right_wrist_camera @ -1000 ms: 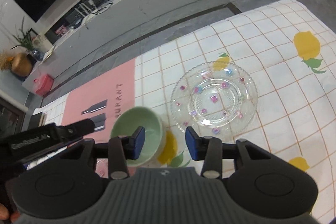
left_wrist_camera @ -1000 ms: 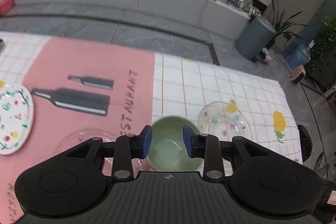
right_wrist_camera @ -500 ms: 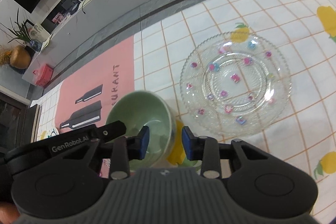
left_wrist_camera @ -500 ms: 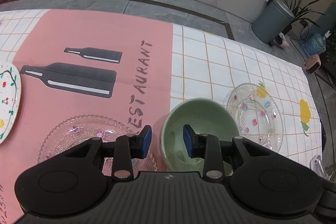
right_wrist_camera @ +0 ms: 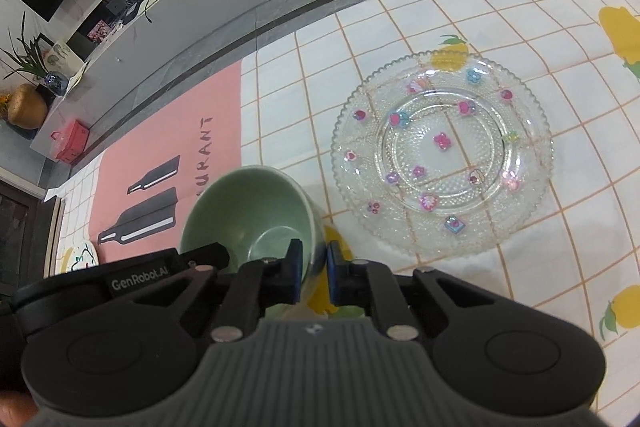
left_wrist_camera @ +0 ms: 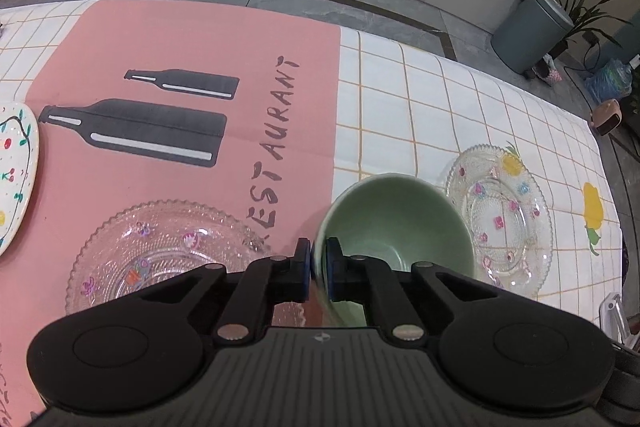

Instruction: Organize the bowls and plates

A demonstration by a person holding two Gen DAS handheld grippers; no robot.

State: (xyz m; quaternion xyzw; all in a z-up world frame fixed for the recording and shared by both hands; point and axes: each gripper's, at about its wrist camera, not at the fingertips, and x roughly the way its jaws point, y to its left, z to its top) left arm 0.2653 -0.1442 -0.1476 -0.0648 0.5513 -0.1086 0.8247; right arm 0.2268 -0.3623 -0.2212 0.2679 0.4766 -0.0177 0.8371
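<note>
Checked tablecloth: left gripper and right gripper jaws both pinched on green bowl rim.

Black gripper, blue pads

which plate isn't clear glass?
The white painted plate at the left edge of the pink mat; the other two, left glass plate and right glass plate, are clear.

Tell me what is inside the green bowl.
The green bowl looks empty: bare glazed floor and wall. One finger of each pair of tongs, left and right, reaches inside over the rim and hides small near patches.
</note>
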